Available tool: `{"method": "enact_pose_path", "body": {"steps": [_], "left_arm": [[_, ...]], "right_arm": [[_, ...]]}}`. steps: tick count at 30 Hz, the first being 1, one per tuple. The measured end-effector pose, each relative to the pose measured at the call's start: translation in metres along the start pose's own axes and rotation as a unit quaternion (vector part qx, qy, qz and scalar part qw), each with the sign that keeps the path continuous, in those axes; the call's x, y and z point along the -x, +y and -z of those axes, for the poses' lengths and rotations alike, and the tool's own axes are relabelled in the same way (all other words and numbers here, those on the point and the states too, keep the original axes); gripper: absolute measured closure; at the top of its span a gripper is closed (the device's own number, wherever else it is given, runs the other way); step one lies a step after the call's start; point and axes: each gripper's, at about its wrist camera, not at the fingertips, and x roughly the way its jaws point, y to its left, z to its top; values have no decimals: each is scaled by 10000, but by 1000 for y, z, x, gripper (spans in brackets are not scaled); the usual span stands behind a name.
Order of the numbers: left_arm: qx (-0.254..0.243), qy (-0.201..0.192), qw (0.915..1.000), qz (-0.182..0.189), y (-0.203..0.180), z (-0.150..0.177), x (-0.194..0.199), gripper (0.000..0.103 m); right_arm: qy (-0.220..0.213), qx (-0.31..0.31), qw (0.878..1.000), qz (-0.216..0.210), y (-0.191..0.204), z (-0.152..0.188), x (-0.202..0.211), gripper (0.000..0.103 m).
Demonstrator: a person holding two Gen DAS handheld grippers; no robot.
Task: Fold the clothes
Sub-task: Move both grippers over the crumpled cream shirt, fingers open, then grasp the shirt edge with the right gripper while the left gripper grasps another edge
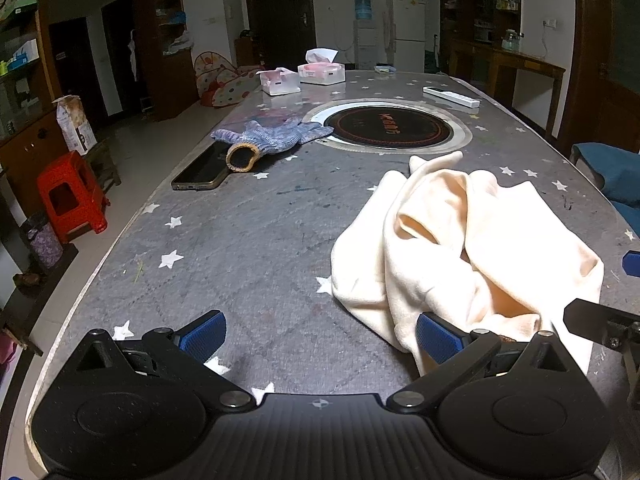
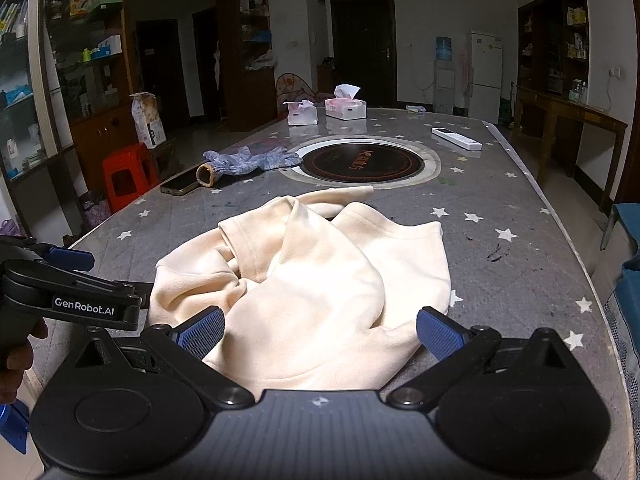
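Note:
A cream garment (image 1: 460, 248) lies crumpled in a heap on the grey star-patterned table (image 1: 248, 248). It also fills the middle of the right wrist view (image 2: 320, 272). My left gripper (image 1: 320, 338) is open and empty, just left of the garment's near edge; its right pad touches the cloth. My right gripper (image 2: 320, 332) is open and empty, with the garment's near edge between its pads. The left gripper shows at the left of the right wrist view (image 2: 68, 276).
A knit glove (image 1: 272, 138) rests partly on a phone (image 1: 202, 168) at mid left. A round inset cooktop (image 1: 390, 126) sits beyond the garment. Two tissue boxes (image 1: 320, 72) and a white power strip (image 1: 452, 97) lie further back. A red stool (image 1: 70, 196) stands on the floor, left.

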Motion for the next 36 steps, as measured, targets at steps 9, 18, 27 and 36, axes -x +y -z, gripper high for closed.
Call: {"method": "enact_pose_path", "body": {"steps": [9, 18, 27, 36], "left_arm": [[-40, -22, 10000, 15, 0, -4, -3, 0], [-24, -91, 9999, 52, 4, -14, -6, 0], [33, -171, 9998, 76, 11, -25, -10, 0], [92, -188, 9997, 111, 19, -37, -23, 0]], "right_arm": [[12, -2, 10000, -2, -3, -3, -3, 0], [-31, -169, 9998, -70, -14, -12, -8, 1], [39, -92, 9997, -225, -21, -31, -27, 11], [227, -69, 9985, -496, -21, -54, -70, 25]]}}
